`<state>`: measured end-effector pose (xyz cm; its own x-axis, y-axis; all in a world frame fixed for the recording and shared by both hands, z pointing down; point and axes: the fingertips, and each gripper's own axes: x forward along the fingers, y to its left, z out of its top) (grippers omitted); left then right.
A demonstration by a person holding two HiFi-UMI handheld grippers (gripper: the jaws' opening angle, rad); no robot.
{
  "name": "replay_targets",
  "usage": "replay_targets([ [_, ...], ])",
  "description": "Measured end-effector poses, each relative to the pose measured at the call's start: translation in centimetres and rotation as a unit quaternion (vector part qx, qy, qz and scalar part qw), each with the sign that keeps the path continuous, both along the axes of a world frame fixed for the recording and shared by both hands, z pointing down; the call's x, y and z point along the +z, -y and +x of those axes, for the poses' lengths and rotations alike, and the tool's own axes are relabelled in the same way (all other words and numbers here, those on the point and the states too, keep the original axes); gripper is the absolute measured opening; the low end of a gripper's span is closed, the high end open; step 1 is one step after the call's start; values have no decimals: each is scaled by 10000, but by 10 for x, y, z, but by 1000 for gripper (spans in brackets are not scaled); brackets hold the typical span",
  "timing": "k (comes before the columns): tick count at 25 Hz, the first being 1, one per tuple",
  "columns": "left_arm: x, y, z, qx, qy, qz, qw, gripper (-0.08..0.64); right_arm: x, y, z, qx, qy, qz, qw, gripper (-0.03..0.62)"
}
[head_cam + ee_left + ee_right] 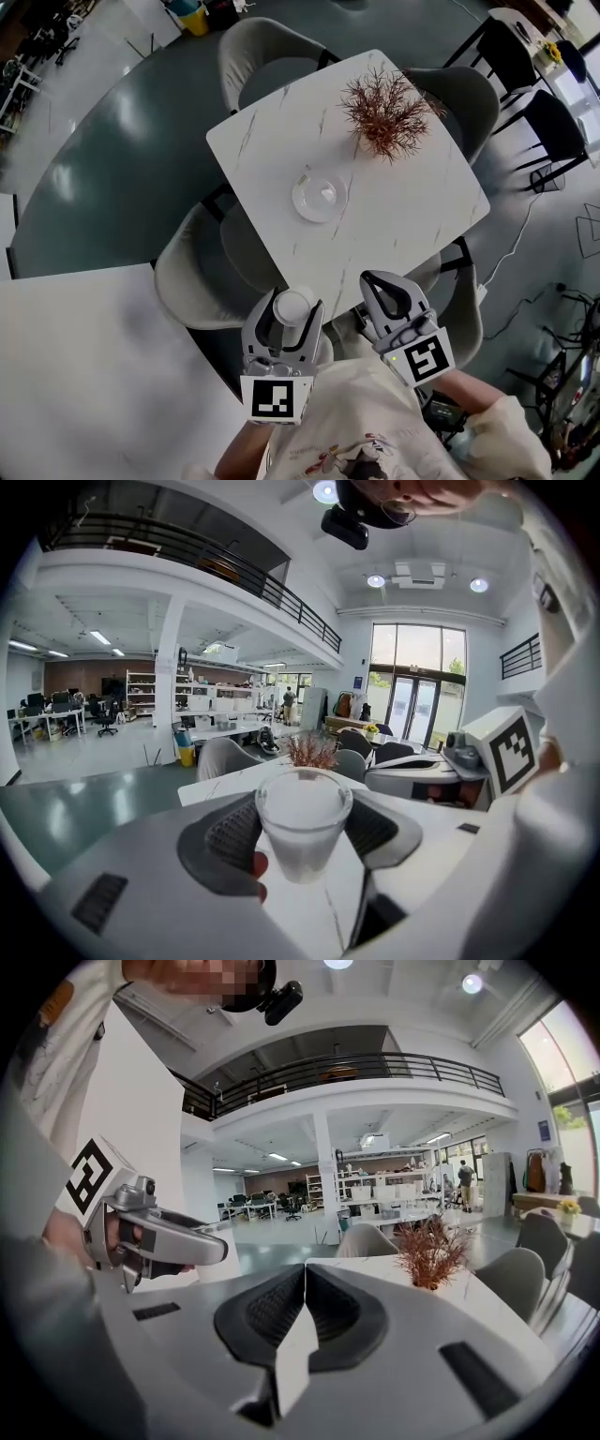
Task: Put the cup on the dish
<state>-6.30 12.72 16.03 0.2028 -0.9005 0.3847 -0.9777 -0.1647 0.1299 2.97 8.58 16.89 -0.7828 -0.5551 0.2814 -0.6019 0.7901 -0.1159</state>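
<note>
- We hold the cup (pixel 302 825) upright in the left gripper (pixel 289 315), whose two ribbed pads press against the cup's sides just under its rim.
- The cup is frosted and pale; we cannot tell whether anything is in it.
- The cup is well apart from the dish (pixel 299 199): from the head view it hangs nearer to us than the dish, past the table edge closest to the dish and over the gap in front of a grey chair (pixel 192 277).
- The dish is a clear round saucer lying flat on the white marble-patterned table (pixel 412 220), with bare tabletop all around it.
- The right gripper (pixel 379 279) carries nothing; its jaws are pressed together with no gap between the pads.
- It sits nearer to us than the dish and off to the dish's right, just beside the left gripper.
- A reddish dried plant (pixel 386 111) stands on the far side of the dish and to the dish's right, apart from it.
</note>
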Motion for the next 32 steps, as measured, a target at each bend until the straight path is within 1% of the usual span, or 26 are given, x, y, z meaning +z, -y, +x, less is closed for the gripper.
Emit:
replay_targets([
  [8, 30, 26, -6, 87, -20, -95, 9999, 273, 40, 21, -13, 121, -281, -188, 9994, 6],
  [11, 41, 34, -7, 153, 0, -118, 9998, 275, 53, 28, -16, 226, -290, -262, 9990, 6],
  [13, 50, 38, -8, 201, 25, -210, 9996, 274, 60, 32, -17, 295, -326, -329, 9985, 6],
  [16, 62, 49, -11, 174, -109, -271, 9994, 273, 69, 41, -21, 341, -369, -401, 9979, 6],
  [20, 81, 61, -15, 202, -89, -352, 9991, 273, 78, 51, -23, 402, -365, -406, 9977, 6],
  [24, 98, 67, -19, 206, -134, -473, 9986, 274, 94, 56, -26, 478, -478, -465, 9966, 6],
  [28, 109, 71, -21, 388, -17, -537, 9978, 273, 103, 59, -32, 529, -515, -520, 9959, 6],
  [30, 116, 76, -20, 554, 126, -556, 9968, 273, 108, 61, -34, 545, -512, -569, 9956, 6],
  [32, 123, 82, -19, 553, 97, -575, 9968, 275, 112, 64, -36, 586, -484, -620, 9952, 6],
])
